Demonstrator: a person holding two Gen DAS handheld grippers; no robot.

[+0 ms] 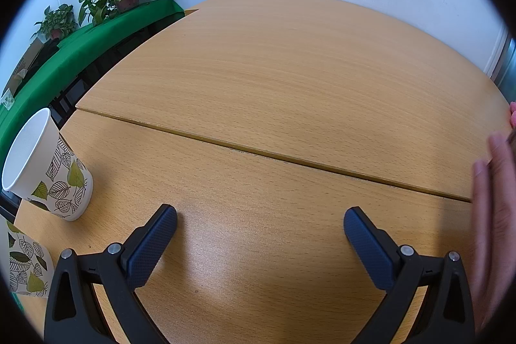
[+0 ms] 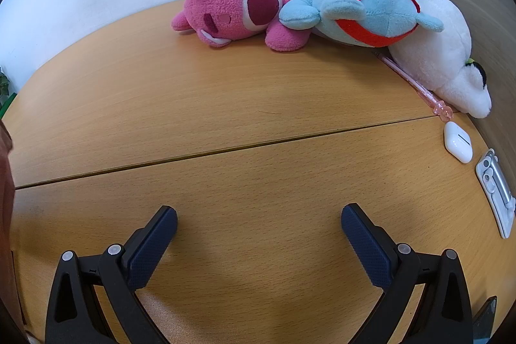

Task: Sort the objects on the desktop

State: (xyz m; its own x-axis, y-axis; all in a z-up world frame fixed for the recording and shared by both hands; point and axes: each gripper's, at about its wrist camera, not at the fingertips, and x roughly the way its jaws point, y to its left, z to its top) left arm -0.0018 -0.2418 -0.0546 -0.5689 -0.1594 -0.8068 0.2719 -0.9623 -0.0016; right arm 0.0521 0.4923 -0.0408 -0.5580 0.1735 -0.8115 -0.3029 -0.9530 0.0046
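Both tools hang low over the bare middle of the pale beech-grain wooden desk (image 1: 274,79), and nothing is gripped yet. The left gripper (image 1: 260,226) has its blue ribbed pads spread wide apart with only desk between them; the right gripper (image 2: 259,224) is spread just as wide and equally empty.

The things to sort lie at the desk's edges. At the left edge stands a white paper cup printed with green leaves (image 1: 48,166), with a second leaf-printed cup (image 1: 27,263) at the near left corner. Along the far right edge lie a pink plush bear (image 2: 238,8), a pale blue plush with a red band (image 2: 361,5) leaning on it, and a white plush (image 2: 441,54); a slim pink pen (image 2: 416,83) lies touching the white plush, and a white earbud case (image 2: 458,142) sits just beside the pen's tip.

A sensible opening, I judge, is the left tool on the upright cup: close across its wall gently, since thin paper would crush. Both tools point forward, level, tilted slightly down.
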